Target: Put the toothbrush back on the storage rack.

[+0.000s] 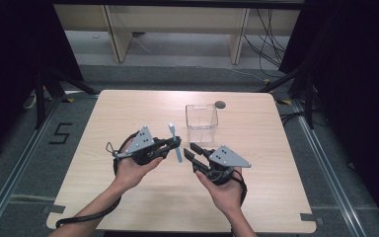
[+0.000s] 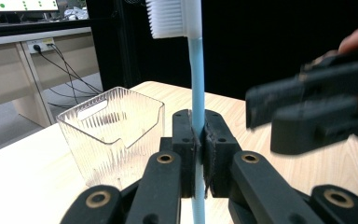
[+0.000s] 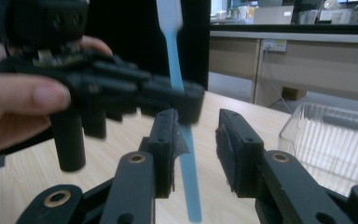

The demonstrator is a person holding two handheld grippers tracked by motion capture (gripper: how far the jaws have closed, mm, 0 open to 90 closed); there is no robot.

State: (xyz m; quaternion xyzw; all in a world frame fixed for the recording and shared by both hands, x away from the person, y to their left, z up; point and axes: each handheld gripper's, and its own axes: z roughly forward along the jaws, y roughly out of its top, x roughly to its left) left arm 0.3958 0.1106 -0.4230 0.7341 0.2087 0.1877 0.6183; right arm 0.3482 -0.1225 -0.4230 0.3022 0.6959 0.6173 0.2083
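The left gripper (image 1: 176, 143) is clamped on an upright blue toothbrush (image 1: 174, 141) while the right gripper (image 1: 193, 153), jaws apart, approaches its lower handle, likely a handover toward the clear container (image 1: 202, 117) nearer the table's far edge.

Left tool (image 1: 176, 144) points right, jaws closed flat on a thin handle, left hand (image 1: 131, 168) wrapped around its grip. Right tool (image 1: 191, 153) points up-left toward it, jaws parted with a gap between, right hand (image 1: 222, 185) under the grip. Both forearms enter from below.
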